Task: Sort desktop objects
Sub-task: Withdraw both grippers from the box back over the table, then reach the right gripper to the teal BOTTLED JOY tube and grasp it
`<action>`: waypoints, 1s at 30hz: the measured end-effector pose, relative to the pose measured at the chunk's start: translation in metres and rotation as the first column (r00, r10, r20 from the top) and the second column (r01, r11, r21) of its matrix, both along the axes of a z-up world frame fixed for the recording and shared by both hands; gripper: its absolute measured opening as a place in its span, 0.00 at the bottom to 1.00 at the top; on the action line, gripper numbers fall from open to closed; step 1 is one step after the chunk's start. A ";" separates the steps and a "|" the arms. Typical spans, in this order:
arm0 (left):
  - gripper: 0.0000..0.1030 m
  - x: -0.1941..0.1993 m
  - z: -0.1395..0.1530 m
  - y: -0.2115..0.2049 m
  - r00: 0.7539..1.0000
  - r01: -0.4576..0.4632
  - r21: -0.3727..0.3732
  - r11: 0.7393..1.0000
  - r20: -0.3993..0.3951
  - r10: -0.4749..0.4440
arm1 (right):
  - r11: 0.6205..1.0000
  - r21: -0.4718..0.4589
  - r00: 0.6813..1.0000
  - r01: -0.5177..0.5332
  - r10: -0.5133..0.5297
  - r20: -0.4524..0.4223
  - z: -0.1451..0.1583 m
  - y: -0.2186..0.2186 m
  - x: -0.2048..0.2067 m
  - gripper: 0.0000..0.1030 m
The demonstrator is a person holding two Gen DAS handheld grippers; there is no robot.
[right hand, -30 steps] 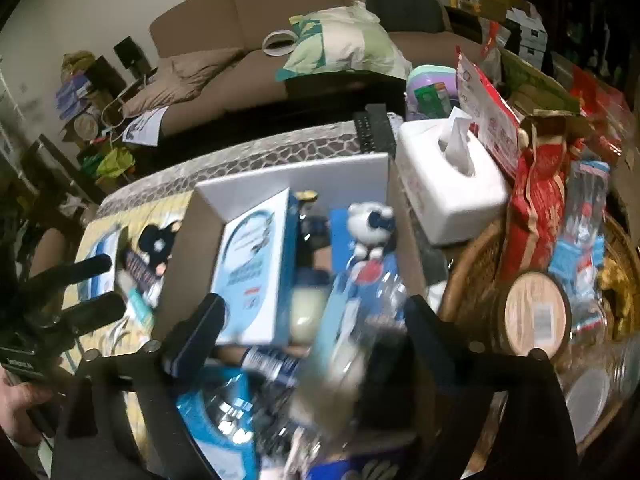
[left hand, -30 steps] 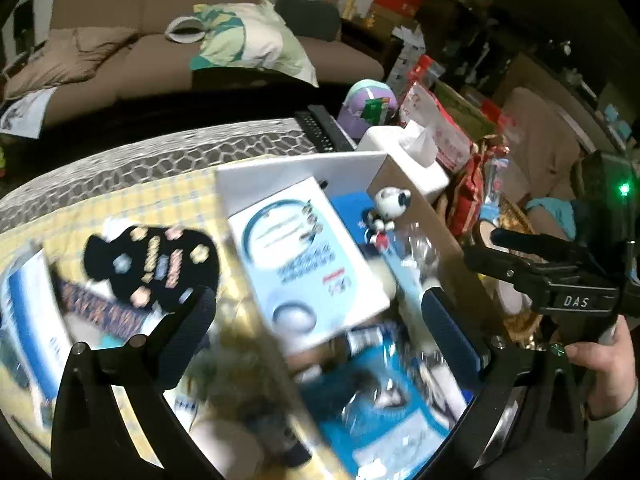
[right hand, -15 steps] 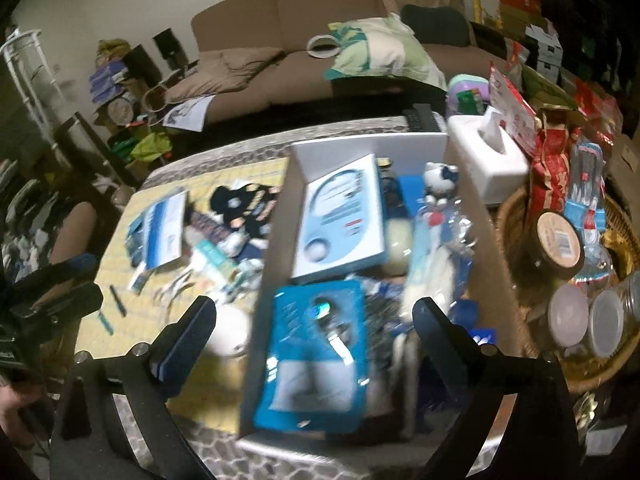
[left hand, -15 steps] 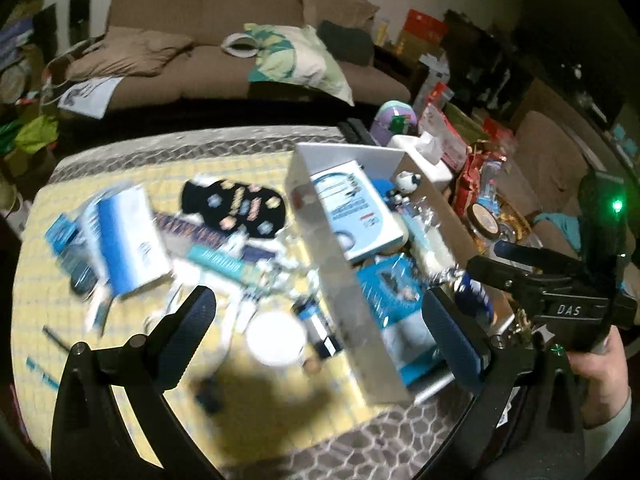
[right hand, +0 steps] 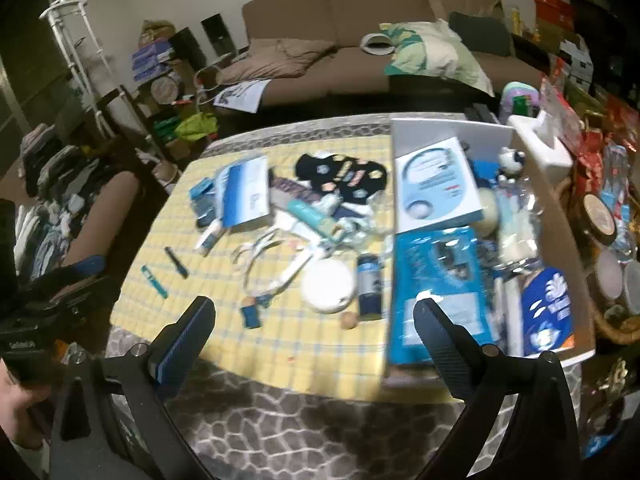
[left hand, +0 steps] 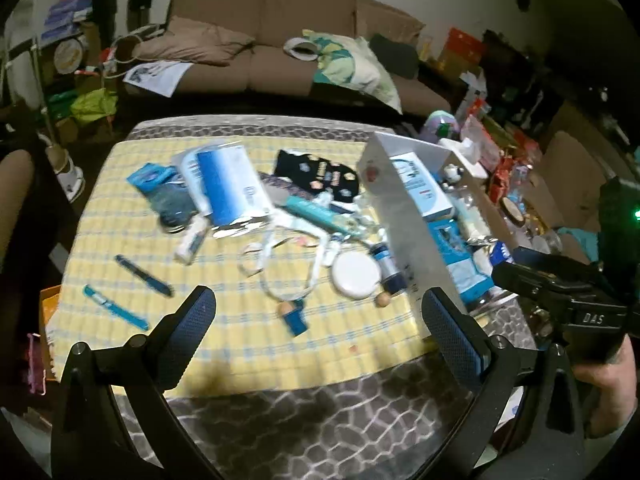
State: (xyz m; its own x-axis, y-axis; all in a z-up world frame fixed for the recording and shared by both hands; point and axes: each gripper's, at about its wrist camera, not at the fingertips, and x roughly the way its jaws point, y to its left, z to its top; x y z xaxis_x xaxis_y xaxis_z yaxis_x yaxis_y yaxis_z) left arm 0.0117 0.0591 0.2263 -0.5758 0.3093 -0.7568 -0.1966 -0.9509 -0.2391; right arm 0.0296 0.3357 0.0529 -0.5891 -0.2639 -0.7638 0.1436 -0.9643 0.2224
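Loose items lie on a yellow checked cloth (left hand: 248, 344): a white round case (left hand: 355, 275), a small blue bottle (left hand: 389, 268), a teal tube (left hand: 316, 213), a blue-white packet (left hand: 224, 188), two blue pens (left hand: 144, 276) and a black pouch (left hand: 320, 174). A white box (right hand: 452, 128) on the right holds several packets and a small figurine (right hand: 510, 160). My left gripper (left hand: 320, 320) is open and empty above the table's near edge. My right gripper (right hand: 316, 330) is open and empty, held back over the near edge beside the box.
A tissue box (right hand: 540, 144) and a wicker basket (right hand: 612, 328) with jars and snack bags stand right of the white box. A brown sofa (right hand: 360, 40) with a pillow is behind the table. Cluttered shelves and an armchair (right hand: 100, 216) stand to the left.
Both grippers have pulled back and up from over the white box to the table's near edge, so the whole tabletop now shows. Both stayed open and empty.
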 end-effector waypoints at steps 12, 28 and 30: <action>1.00 0.008 -0.019 -0.075 1.000 -0.005 -0.013 1.000 0.000 0.005 | 0.997 0.036 0.997 -0.067 0.066 0.027 -0.017 -0.075 0.000 0.99; 1.00 -0.075 -0.111 -0.071 0.996 -0.001 0.083 0.997 0.086 -0.006 | 0.982 0.164 0.994 -0.098 0.089 0.059 -0.110 -0.092 -0.139 0.99; 1.00 -0.085 -0.122 -0.066 0.995 0.006 0.073 0.997 0.095 -0.013 | 0.982 0.166 0.994 -0.090 0.079 0.073 -0.124 -0.087 -0.159 0.99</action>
